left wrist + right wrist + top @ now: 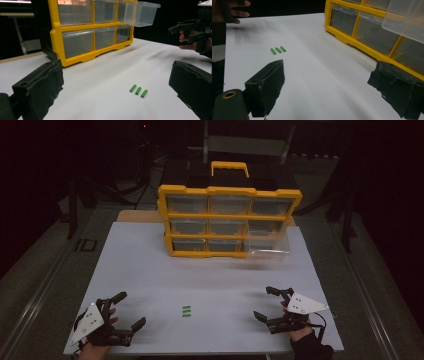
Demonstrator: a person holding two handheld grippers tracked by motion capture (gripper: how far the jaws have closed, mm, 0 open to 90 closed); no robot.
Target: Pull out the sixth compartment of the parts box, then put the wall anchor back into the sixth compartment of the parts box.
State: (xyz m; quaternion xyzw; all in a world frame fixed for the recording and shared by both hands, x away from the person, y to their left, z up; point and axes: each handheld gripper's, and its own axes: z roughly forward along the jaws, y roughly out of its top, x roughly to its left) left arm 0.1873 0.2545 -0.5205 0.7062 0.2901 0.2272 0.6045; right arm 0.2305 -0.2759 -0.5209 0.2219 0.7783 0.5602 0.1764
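Note:
A yellow organizer (229, 220) with clear drawers stands upright at the back of the white table (150, 270). Its right middle drawer (269, 247) is pulled out toward me and looks empty. Three small green pieces (186, 311) lie side by side near the front middle of the table, also seen as green pieces (138, 90) and green pieces (278, 50). My left gripper (124, 311) rests open at the front left, my right gripper (269, 304) open at the front right. Neither holds anything. The pieces lie between the two grippers.
The organizer (92, 30) has a yellow carry handle (229, 167) on top. A black tripod (145, 180) and dark stands surround the table in the dim room. A strip of brown surface (140, 215) shows behind the table's back left edge.

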